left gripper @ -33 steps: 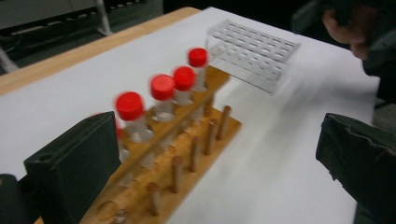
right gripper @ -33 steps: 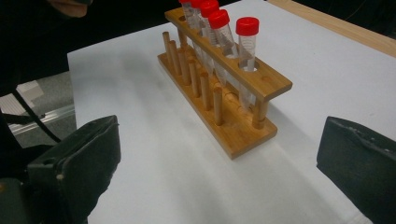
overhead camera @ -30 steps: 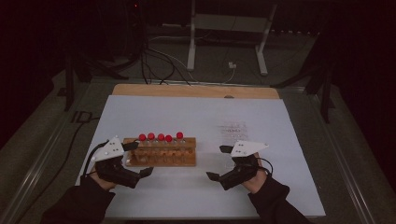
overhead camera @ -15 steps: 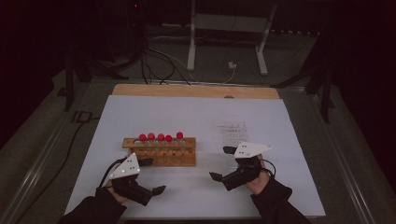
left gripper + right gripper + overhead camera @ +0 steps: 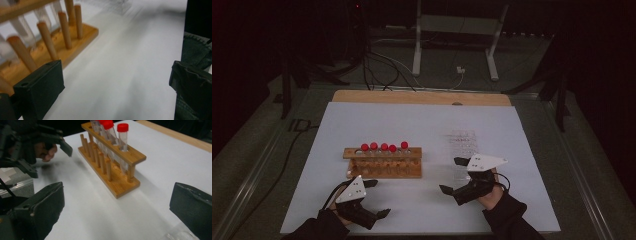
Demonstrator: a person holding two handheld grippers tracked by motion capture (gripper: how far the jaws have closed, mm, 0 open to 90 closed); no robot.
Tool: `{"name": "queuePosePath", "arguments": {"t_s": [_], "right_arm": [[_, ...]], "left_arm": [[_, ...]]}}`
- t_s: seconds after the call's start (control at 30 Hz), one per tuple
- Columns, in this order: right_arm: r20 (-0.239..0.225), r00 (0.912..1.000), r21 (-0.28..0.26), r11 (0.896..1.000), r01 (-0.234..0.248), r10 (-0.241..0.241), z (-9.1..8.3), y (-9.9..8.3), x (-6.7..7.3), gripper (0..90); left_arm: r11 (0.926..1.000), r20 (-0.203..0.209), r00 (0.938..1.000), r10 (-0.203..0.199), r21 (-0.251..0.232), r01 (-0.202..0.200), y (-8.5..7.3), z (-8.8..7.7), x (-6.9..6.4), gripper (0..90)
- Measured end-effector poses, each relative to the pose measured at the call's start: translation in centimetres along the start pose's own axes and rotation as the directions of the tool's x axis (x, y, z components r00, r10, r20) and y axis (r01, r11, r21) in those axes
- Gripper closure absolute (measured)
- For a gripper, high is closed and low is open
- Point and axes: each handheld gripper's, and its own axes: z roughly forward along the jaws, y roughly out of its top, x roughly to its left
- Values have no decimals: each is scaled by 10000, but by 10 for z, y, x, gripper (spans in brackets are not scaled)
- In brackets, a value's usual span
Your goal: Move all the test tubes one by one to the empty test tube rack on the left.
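A wooden tube rack (image 5: 382, 164) stands left of centre on the white mat, with several red-capped tubes (image 5: 384, 147) in its back row. My left gripper (image 5: 379, 198) is open in front of the rack near the mat's front edge, apart from it, nothing between its fingers. In the left gripper view the rack's pegs (image 5: 50, 42) show at the upper left, beyond the open left gripper (image 5: 112, 87). My right gripper (image 5: 451, 175) is open to the right of the rack and holds nothing. The right gripper view looks between the open right gripper (image 5: 117, 205) at the rack (image 5: 112, 167) and its tubes (image 5: 122, 135).
A clear plastic rack (image 5: 462, 147) sits on the mat just beyond my right gripper; its edge shows as clear plastic (image 5: 180, 235) low in the right gripper view. The white mat (image 5: 422, 125) lies on a wooden tabletop (image 5: 422, 97). Cables and metal stands lie on the floor behind.
My left gripper has drawn back from the rack's left end toward the mat's front edge and a little to the right. The right gripper has hardly moved.
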Motion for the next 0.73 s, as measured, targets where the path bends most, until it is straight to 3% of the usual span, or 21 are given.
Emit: {"name": "queuePosePath", "arguments": {"t_s": [0.17,0.43,0.73], "right_arm": [[2,10000,99,9999,42,-42,4,-2,0,0],[181,9998,238,9997,-24,20,7,-4,0,0],[284,9996,325,9995,-64,55,8,-6,-2,0]], "left_arm": [[9999,-69,10000,-61,-82,60,-3,1,5,4],[9994,-368,9987,357,33,-356,-1,3,1,4],[9996,-232,9993,277,28,-276,-1,4,1,4]]}}
